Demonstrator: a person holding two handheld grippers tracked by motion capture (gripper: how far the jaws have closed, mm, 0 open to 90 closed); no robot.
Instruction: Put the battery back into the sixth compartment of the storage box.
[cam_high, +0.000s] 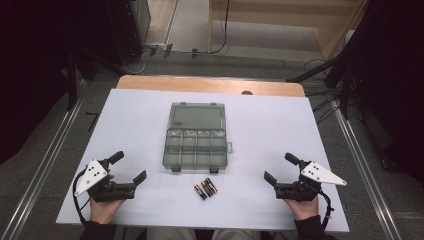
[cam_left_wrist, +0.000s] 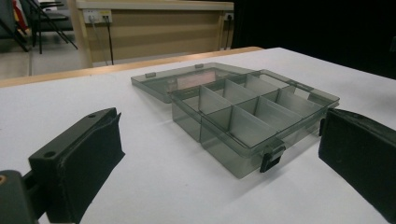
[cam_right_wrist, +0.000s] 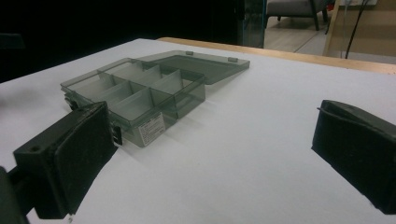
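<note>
A smoky clear plastic organiser box (cam_high: 195, 147) lies open at the table's middle, its lid (cam_high: 196, 116) folded flat behind it and its several compartments empty. It also appears in the left gripper view (cam_left_wrist: 252, 116) and the right gripper view (cam_right_wrist: 133, 93). Several small batteries (cam_high: 206, 188) lie just in front of the box. My left gripper (cam_high: 131, 167) rests at the near left, open and empty. At the near right, my right gripper (cam_high: 281, 167) is open too, with nothing between its jaws. Both point toward the box.
The white table top (cam_high: 130, 120) has a wooden strip (cam_high: 210, 84) along its far edge. Metal rails (cam_high: 45, 165) run down both sides of the table. Dark stands and cables are on the floor beyond.
</note>
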